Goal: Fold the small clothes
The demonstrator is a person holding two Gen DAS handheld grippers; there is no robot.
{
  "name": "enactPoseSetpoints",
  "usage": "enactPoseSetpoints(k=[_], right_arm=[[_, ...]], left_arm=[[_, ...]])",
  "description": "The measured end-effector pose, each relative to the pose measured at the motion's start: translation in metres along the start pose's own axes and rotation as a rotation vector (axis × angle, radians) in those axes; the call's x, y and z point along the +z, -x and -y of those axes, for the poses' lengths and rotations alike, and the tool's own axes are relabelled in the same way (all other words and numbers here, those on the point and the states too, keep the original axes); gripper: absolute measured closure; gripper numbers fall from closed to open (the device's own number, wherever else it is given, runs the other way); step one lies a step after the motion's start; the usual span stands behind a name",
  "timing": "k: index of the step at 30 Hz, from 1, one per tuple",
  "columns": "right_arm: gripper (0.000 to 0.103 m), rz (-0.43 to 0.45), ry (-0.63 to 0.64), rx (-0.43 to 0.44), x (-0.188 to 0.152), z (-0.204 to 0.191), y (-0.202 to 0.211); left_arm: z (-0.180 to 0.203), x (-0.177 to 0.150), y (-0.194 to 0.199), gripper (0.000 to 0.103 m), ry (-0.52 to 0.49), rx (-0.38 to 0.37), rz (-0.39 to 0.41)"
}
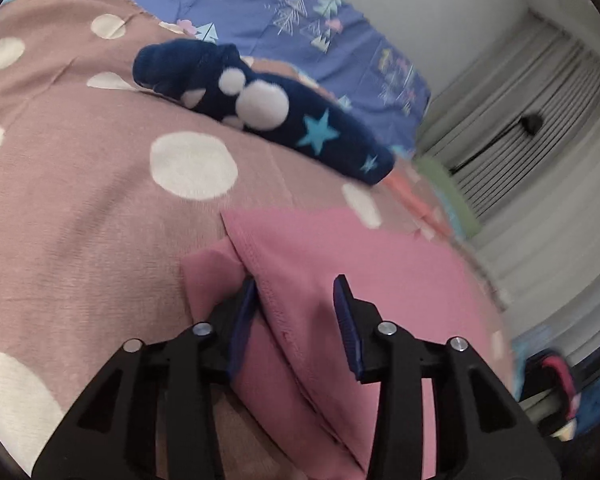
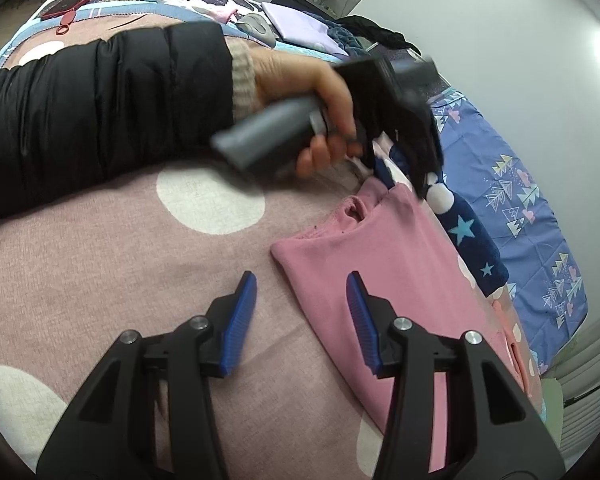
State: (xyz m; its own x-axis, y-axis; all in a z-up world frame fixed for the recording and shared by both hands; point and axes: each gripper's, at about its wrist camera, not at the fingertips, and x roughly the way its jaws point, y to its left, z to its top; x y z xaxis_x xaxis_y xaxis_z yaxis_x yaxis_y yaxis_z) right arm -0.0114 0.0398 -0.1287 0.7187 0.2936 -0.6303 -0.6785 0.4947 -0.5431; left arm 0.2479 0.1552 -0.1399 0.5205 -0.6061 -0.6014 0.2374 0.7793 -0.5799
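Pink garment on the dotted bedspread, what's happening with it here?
A person with two handheld grippers is folding a pink garment on a dotted bedspread. The left gripper is open, its fingers straddling a stitched hem. The right gripper hovers open at the opposite corner, gripping nothing. A navy star-patterned sock lies just beyond.

Soft indoor light, motion blur, fisheye

Pink polka-dot bedsheet (image 2: 100, 248) covers bed; blue patterned quilt (image 2: 532, 216) by wall. Red phone (image 2: 74, 2) w/ ring strap at far edge. Grey curtain (image 1: 540, 120) at rear.
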Motion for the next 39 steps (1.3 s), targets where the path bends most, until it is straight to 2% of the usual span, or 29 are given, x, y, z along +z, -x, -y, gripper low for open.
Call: enactPoseSetpoints(k=[1, 2, 3, 5, 6, 7, 10, 14, 16, 18, 19, 20, 21, 23, 26, 27, 29, 31, 32, 34, 35, 36, 37, 39], right_arm=[[0.057, -0.001, 0.000, 0.000, 0.001, 0.000, -0.001], [0.057, -0.002, 0.000, -0.002, 0.002, -0.001, -0.004], [0.062, -0.003, -0.001, -0.005, 0.004, -0.001, -0.007], [0.091, -0.017, 0.000, -0.014, 0.008, -0.002, -0.017], [0.099, -0.035, 0.005, -0.019, 0.010, -0.002, -0.023], [0.100, -0.048, 0.000, -0.016, 0.012, -0.002, -0.027], [0.100, 0.028, -0.036, -0.028, 0.017, 0.003, -0.004], [0.100, -0.028, -0.024, 0.024, 0.008, 0.006, -0.014], [0.098, -0.007, 0.005, -0.007, 0.006, 0.000, -0.010], [0.093, 0.010, 0.011, -0.002, 0.007, -0.002, -0.004], [0.086, 0.024, 0.008, 0.011, 0.006, -0.003, 0.002], [0.081, 0.034, 0.011, 0.009, 0.005, -0.003, 0.005], [0.075, 0.042, 0.019, -0.005, 0.005, -0.005, 0.008], [0.075, 0.038, 0.038, -0.026, 0.001, -0.009, 0.010], [0.074, -0.008, 0.030, -0.040, -0.002, -0.008, 0.001], [0.071, -0.021, 0.019, -0.043, -0.002, -0.007, -0.002], [0.071, -0.036, 0.002, -0.051, 0.000, -0.004, -0.007], [0.071, -0.050, -0.013, -0.063, 0.004, -0.002, -0.017], [0.071, -0.050, -0.018, -0.071, 0.006, -0.003, -0.020], [0.075, -0.053, -0.023, -0.091, 0.011, 0.000, -0.032], [0.078, -0.057, -0.030, -0.096, 0.014, 0.003, -0.039], [0.092, -0.068, -0.043, -0.085, 0.017, 0.006, -0.044], [0.096, -0.079, -0.054, -0.074, 0.017, 0.009, -0.048], [0.097, -0.077, -0.087, -0.070, 0.018, 0.016, -0.049]], left_arm=[[-0.002, 0.000, -0.004, 0.092, 0.020, 0.028, -0.004], [-0.006, 0.001, -0.003, 0.099, 0.043, 0.027, 0.002], [-0.012, 0.001, 0.000, 0.100, 0.068, -0.005, 0.019], [-0.017, 0.000, 0.003, 0.101, 0.093, -0.015, 0.035], [-0.017, 0.000, 0.004, 0.101, 0.090, -0.002, 0.045], [-0.015, 0.000, 0.006, 0.101, 0.081, 0.009, 0.054], [-0.012, 0.000, 0.009, 0.101, 0.067, 0.019, 0.066], [-0.018, 0.001, 0.007, 0.101, 0.101, 0.003, 0.056], [-0.016, 0.001, 0.009, 0.101, 0.093, -0.007, 0.066], [-0.017, 0.002, 0.017, 0.101, 0.101, -0.012, 0.094], [-0.017, 0.002, 0.023, 0.098, 0.100, -0.009, 0.120], [-0.017, 0.004, 0.034, 0.091, 0.091, -0.001, 0.159], [-0.017, 0.004, 0.041, 0.078, 0.083, 0.002, 0.178], [-0.017, 0.005, 0.050, 0.058, 0.069, 0.018, 0.191], [-0.020, 0.002, 0.036, 0.051, 0.051, 0.013, 0.089], [-0.022, -0.001, 0.021, 0.049, 0.060, 0.008, 0.019], [-0.018, -0.002, 0.019, 0.047, 0.031, 0.015, 0.029], [-0.017, -0.001, 0.019, 0.047, 0.045, -0.024, 0.029], [-0.019, -0.001, 0.015, 0.059, 0.070, -0.047, 0.026], [-0.022, -0.002, 0.008, 0.086, 0.098, -0.022, 0.014], [-0.025, -0.002, 0.008, 0.093, 0.125, -0.045, 0.020], [-0.028, -0.003, 0.009, 0.095, 0.143, -0.074, 0.030], [-0.028, -0.004, 0.009, 0.095, 0.145, -0.073, 0.034], [-0.022, -0.005, 0.011, 0.095, 0.126, -0.054, 0.048]])
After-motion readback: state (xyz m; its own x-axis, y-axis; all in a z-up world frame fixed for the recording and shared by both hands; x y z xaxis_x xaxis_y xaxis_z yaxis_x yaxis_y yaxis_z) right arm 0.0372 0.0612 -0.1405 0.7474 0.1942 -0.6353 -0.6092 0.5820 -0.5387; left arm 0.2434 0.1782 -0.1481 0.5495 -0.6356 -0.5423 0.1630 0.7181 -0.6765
